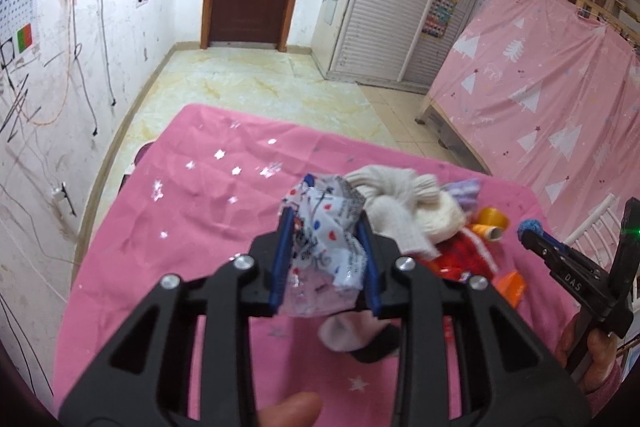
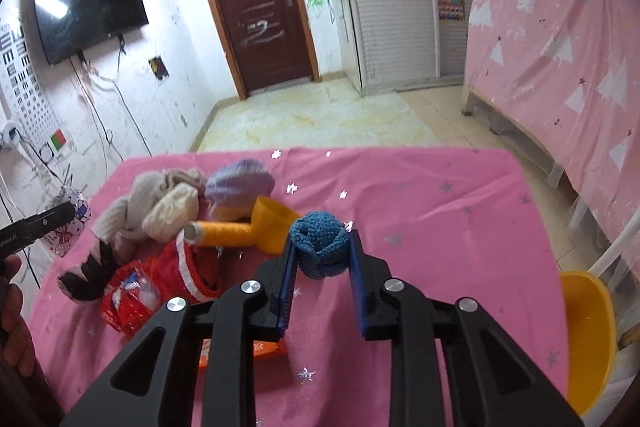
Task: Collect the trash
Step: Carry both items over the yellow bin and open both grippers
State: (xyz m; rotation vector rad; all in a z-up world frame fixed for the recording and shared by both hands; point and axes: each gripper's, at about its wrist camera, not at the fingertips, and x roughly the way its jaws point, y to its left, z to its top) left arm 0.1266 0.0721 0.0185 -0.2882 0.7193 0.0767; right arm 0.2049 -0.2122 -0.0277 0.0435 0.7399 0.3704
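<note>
Plainly crumpled white wrapper (image 1: 326,227), red-and-blue spotted

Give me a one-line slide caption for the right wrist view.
Right gripper clamps a blue sock ball above the pink tablecloth, cluttered with socks and wrappers.

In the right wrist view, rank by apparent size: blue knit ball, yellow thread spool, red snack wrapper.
1. Yellow thread spool
2. Red snack wrapper
3. Blue knit ball
The last two look close; nearness to the camera makes that unsure.
</note>
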